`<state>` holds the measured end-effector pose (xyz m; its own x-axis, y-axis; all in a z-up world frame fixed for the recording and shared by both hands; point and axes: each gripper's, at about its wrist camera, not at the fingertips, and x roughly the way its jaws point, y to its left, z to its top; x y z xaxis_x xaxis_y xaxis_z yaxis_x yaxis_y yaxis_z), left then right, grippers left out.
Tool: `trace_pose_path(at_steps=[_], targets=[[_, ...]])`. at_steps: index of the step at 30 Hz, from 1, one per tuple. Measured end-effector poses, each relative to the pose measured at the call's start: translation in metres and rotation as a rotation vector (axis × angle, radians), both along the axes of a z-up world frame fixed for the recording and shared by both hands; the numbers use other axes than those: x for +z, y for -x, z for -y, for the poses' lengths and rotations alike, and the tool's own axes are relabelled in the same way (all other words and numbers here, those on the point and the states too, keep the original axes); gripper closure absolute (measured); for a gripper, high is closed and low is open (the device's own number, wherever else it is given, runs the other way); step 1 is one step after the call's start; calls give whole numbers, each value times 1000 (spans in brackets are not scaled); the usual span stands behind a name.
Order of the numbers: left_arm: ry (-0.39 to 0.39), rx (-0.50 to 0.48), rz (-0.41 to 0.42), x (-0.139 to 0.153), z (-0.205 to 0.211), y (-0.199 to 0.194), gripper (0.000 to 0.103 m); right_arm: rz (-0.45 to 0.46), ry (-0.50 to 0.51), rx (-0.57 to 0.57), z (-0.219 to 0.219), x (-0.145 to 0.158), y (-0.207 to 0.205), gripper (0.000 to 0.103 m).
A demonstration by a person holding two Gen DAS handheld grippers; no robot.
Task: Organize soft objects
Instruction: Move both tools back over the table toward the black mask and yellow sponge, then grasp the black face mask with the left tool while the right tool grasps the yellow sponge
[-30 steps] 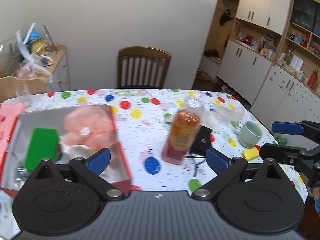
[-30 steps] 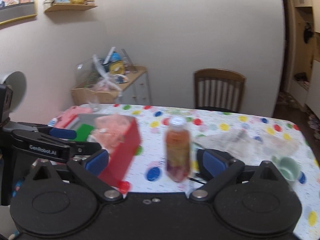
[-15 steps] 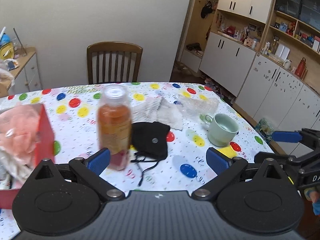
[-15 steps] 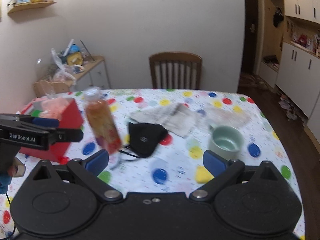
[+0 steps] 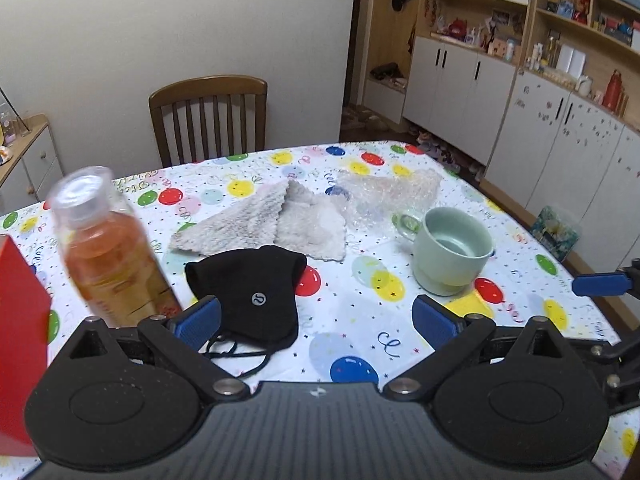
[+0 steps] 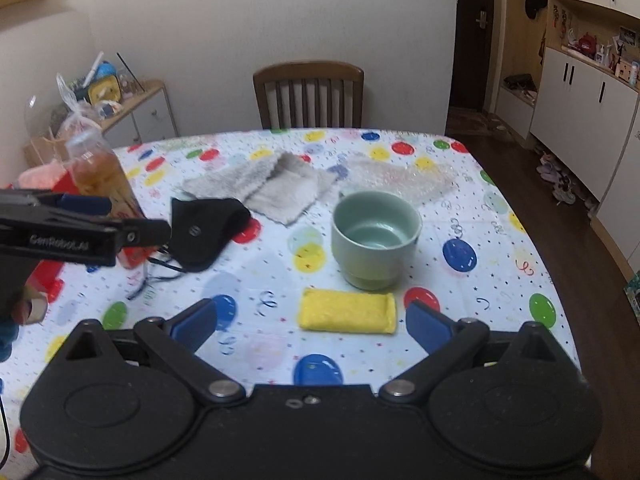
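Red box (image 5: 20, 320) cut off at left (bottle (image 5: 108, 248) blurred).

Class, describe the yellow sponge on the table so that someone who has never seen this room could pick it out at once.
Start at the balloon-print tablecloth and find the pale green mug near its middle. Just in front of the mug, on the near side, lies the yellow sponge, flat and oblong. It is the only plain yellow item; the neighbouring cloth is grey and the mask black.

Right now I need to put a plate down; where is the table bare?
Free cloth lies on the right side of the table, beyond the green mug, and near the edge between the black mask and yellow sponge. Crowded: the bottle, mask and grey cloths on the left.
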<state>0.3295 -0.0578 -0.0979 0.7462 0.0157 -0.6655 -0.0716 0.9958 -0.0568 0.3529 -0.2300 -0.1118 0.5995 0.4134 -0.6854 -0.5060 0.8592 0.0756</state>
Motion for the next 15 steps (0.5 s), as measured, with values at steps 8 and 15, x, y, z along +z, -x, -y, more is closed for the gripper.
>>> trace_pose_path(at_steps=[8,15], targets=[[-35,51,-47,-30,5,-44,1,-39,29,27,-1,-30,-29,3],[-4,206,-106,-56,-2,-78,1,-88,29,15,-4,-51,-55,4]])
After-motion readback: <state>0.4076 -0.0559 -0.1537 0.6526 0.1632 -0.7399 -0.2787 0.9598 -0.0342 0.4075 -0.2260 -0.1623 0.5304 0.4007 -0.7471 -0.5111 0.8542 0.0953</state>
